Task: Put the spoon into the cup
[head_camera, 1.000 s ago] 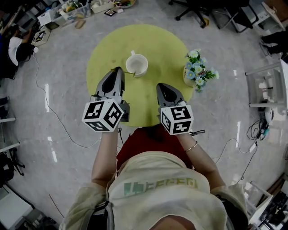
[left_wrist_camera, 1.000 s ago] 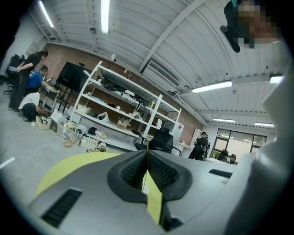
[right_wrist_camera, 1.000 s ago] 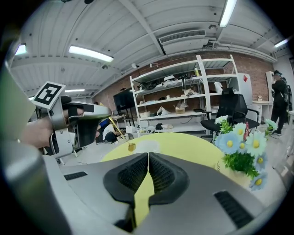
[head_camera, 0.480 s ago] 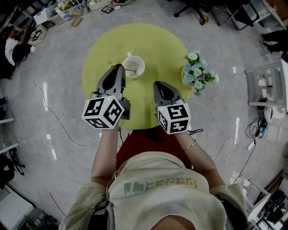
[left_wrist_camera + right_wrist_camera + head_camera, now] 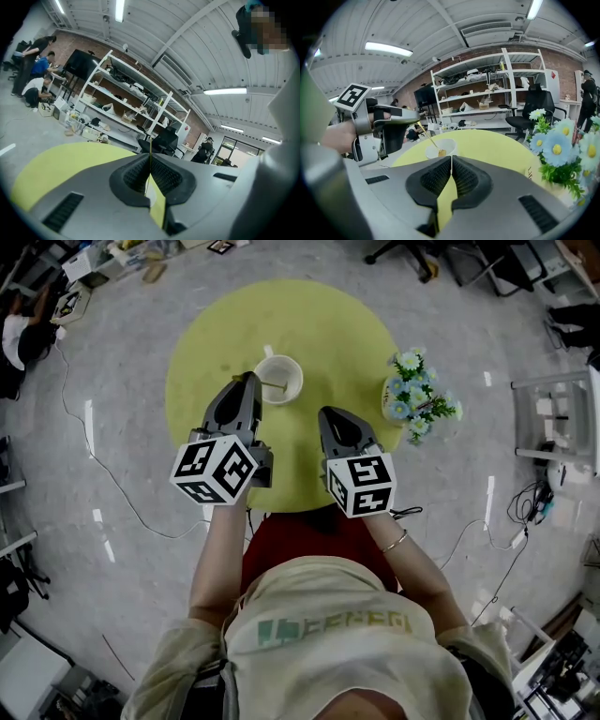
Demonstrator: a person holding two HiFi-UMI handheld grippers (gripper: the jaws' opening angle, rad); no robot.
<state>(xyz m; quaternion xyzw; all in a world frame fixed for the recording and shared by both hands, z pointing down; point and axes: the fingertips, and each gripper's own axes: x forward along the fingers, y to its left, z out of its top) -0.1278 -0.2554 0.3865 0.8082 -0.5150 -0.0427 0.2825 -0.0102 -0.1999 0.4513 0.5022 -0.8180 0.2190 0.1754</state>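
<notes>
Left tool point(image 5: 248, 380) slants spoon point(image 5: 272, 387) into cup point(image 5: 288, 370).

Reaches both bare forearms point(image 5: 214, 559) forward and down, side by side, with a tool in each hand. Holds the left gripper point(image 5: 249, 381) further ahead, its nose close to level and rolled slightly to one side, with the marker cube point(image 5: 214, 469) at its rear turned up toward the head. Wraps the left hand point(image 5: 340, 133) around the handle below that cube. Clamps the left jaws on the thin handle of a spoon point(image 5: 429, 137), which slants down from the tips. Carries the right gripper point(image 5: 328, 414) just beside the left and a little behind, pitched more steeply down. Presses the right jaws together with nothing between them.
</notes>
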